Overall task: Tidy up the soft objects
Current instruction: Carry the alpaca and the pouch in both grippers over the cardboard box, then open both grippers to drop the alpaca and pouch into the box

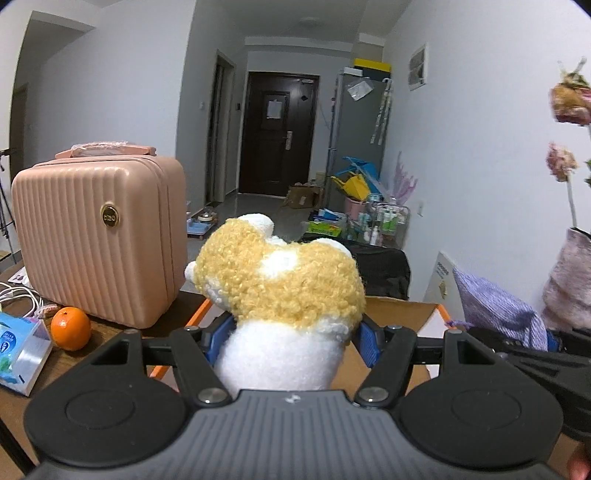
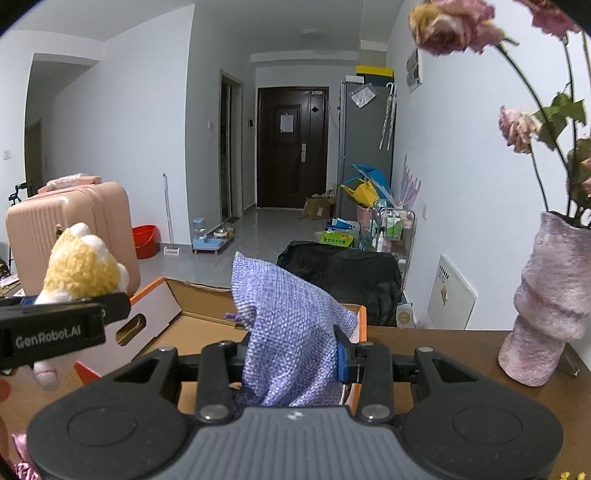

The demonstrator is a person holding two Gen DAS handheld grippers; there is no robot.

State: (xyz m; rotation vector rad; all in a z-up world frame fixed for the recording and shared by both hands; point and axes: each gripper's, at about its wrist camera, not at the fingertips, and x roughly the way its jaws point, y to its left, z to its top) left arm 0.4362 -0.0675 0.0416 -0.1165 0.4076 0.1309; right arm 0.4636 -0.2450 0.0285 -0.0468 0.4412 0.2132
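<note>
yellow-white plush toy [image 1: 280, 295], lavender woven pouch [image 2: 291, 332]

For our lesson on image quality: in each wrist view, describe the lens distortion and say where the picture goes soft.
Left wrist view: walls bow outward, corners vignette dark; the plush toy is fairly sharp, the dried flowers at the edge smear. Right wrist view: same fisheye bending; the purple cloth pouch is crisp, the flowers blur.

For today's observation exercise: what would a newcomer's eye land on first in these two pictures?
A fluffy yellow-and-white plush toy fills the middle, squeezed in the left claw. A purple cloth bag is pinched in the right claw, above an open cardboard box. A pink suitcase stands to the left.
</note>
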